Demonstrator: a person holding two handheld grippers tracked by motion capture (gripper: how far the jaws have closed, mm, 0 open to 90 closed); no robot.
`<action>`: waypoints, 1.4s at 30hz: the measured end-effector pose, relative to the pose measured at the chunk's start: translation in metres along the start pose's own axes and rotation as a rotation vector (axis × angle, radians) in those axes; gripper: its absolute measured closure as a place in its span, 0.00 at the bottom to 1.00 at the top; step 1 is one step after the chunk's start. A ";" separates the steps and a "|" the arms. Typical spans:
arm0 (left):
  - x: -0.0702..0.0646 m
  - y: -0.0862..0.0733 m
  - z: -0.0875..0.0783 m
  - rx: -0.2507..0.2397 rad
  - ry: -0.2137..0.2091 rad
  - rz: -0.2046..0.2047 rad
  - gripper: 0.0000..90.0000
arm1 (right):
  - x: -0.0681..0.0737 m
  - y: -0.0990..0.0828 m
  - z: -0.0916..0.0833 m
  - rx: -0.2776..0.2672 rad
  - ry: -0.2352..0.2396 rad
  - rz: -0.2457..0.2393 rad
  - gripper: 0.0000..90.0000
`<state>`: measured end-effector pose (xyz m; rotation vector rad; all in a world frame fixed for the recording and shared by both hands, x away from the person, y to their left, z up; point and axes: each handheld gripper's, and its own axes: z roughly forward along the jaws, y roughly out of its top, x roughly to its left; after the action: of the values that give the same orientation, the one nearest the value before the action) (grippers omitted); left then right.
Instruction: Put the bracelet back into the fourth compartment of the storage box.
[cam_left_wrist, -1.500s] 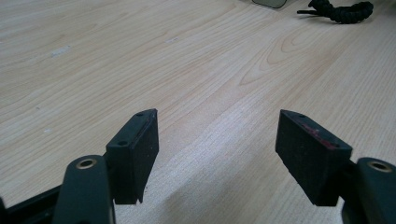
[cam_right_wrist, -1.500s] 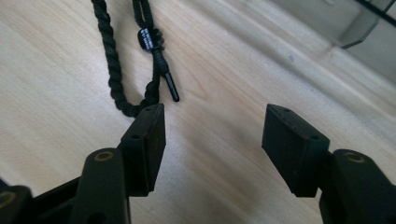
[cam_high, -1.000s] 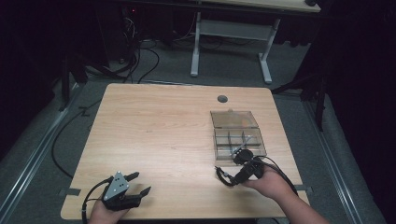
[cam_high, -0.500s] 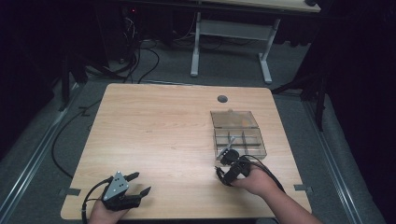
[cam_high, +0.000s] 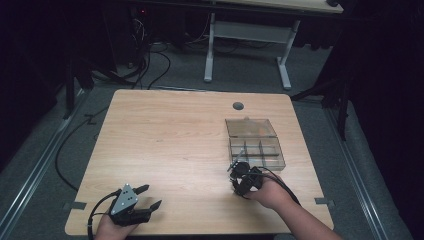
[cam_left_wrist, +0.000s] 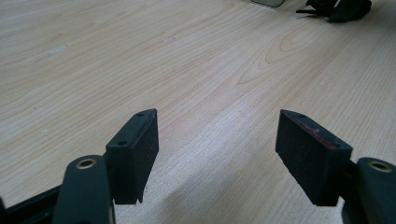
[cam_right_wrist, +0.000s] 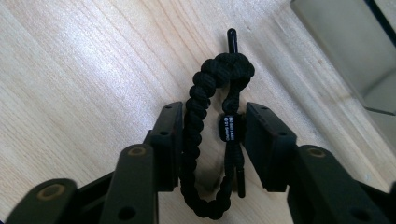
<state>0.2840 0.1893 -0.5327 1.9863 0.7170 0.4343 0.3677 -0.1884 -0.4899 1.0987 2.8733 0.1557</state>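
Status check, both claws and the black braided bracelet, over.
Left claw open, nothing between its jaws. Right claw has just been closing around the black braided bracelet on the table. Clear compartment box close beside it.

My left gripper (cam_high: 145, 196) rests low at seven o'clock, jaws spread wide, pointing toward two o'clock. My right gripper (cam_right_wrist: 212, 140) at five o'clock has just been closing, jaws half-narrowed.
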 end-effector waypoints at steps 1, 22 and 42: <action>0.000 0.000 0.000 0.000 -0.001 -0.001 0.34 | 0.000 0.000 0.000 -0.002 0.000 0.007 0.69; 0.000 0.000 0.000 0.001 -0.001 0.002 0.34 | -0.013 -0.003 -0.021 0.015 0.039 0.035 0.79; 0.000 0.000 0.000 -0.001 -0.010 -0.001 0.34 | -0.038 -0.004 -0.054 0.004 0.020 0.068 0.79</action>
<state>0.2842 0.1894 -0.5328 1.9860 0.7117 0.4241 0.3880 -0.2208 -0.4364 1.2026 2.8568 0.1647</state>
